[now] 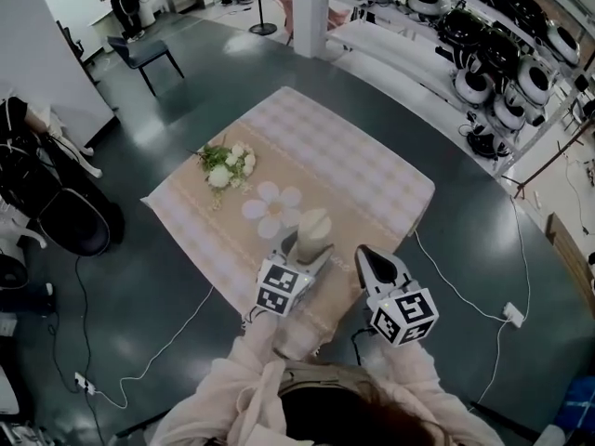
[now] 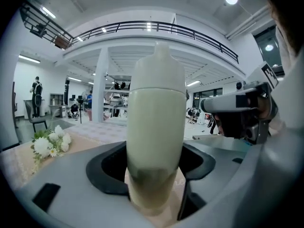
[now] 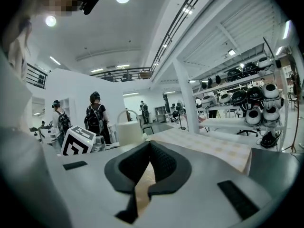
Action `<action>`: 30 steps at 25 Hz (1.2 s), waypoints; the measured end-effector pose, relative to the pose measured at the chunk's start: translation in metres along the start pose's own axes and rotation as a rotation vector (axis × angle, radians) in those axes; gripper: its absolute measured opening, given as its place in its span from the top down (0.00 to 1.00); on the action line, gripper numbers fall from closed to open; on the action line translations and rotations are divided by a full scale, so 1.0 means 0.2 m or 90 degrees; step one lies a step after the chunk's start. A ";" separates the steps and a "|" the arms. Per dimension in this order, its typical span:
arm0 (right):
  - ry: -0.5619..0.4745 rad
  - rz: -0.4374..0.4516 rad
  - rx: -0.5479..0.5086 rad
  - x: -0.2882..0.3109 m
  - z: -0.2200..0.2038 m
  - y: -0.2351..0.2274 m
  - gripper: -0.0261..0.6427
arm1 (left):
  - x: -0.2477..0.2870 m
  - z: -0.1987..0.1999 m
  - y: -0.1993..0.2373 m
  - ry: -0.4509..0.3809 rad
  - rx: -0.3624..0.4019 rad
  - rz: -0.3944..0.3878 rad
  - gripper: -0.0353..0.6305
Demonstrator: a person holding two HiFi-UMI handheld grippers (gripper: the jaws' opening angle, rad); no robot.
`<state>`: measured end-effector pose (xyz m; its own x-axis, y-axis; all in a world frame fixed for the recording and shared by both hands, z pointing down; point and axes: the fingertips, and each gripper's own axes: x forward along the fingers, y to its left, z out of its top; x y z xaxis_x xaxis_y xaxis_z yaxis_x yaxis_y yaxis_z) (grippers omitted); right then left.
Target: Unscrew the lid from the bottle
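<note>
**Bottle gripped at near desk edge, lid on**

Surface: one desk (image 1: 390,179) set cornerwise to the head view, covered by a pale checked cloth with a beige band along its middle. It stands on a dark, glossy grey floor (image 1: 167,277).

Room: large open hall. A white column (image 1: 310,7) rises beyond the desk. Long white shelves (image 1: 409,49) on the right carry many round black-and-white helmets, too many to count. One dark chair (image 1: 139,54) stands far left. White cables trail over the floor on both sides of the desk.

On the desk: one small bouquet of white flowers (image 1: 226,163) and one flat white flower-shaped mat (image 1: 272,207), near each other but apart.

Task thing: one cream bottle (image 1: 313,235), upright at the near edge of the desk, with its one tapered lid (image 1: 316,219) seated on top. I cannot tell whether its base touches the cloth.

Grippers: two, each with one marker cube.
- Left gripper (image 1: 307,254): jaws clamped on the lower body of the bottle.
- Right gripper (image 1: 372,260): just right of the bottle and apart from it, jaws pressed together with nothing between them.
</note>
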<state>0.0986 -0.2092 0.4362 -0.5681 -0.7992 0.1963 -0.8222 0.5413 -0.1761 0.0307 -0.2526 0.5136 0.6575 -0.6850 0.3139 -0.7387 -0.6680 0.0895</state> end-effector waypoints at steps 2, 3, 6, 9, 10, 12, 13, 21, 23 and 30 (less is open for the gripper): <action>-0.008 0.024 -0.007 -0.02 0.04 0.07 0.94 | -0.07 0.01 -0.03 0.000 -0.003 -0.003 0.47; -0.011 0.036 -0.013 -0.03 0.06 0.10 0.94 | -0.11 0.01 -0.05 0.000 -0.004 -0.007 0.47; -0.021 0.075 -0.021 -0.05 0.12 0.19 0.94 | -0.20 0.05 -0.10 -0.001 -0.007 -0.023 0.47; -0.040 0.120 -0.012 -0.06 0.18 0.26 0.94 | -0.28 0.07 -0.15 0.007 -0.019 -0.049 0.47; -0.042 0.141 -0.014 -0.07 0.19 0.29 0.87 | -0.31 0.07 -0.17 0.007 -0.025 -0.060 0.47; -0.038 0.187 -0.029 -0.08 0.21 0.35 0.61 | -0.35 0.07 -0.20 0.006 -0.033 -0.079 0.47; -0.039 0.206 -0.035 -0.08 0.22 0.39 0.60 | -0.37 0.08 -0.21 0.007 -0.031 -0.086 0.47; -0.036 0.314 -0.035 -0.06 0.24 0.56 0.48 | -0.41 0.07 -0.31 0.031 0.015 -0.142 0.47; -0.030 0.330 -0.052 -0.05 0.24 0.59 0.46 | -0.40 0.06 -0.35 0.037 0.035 -0.162 0.47; -0.029 0.389 -0.095 -0.08 0.23 0.62 0.51 | -0.40 0.06 -0.48 0.053 0.073 -0.253 0.47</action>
<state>0.0080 -0.1415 0.3662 -0.9375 -0.3425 0.0615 -0.3474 0.9316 -0.1068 0.0511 -0.1378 0.4696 0.8701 -0.3448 0.3523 -0.4057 -0.9069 0.1142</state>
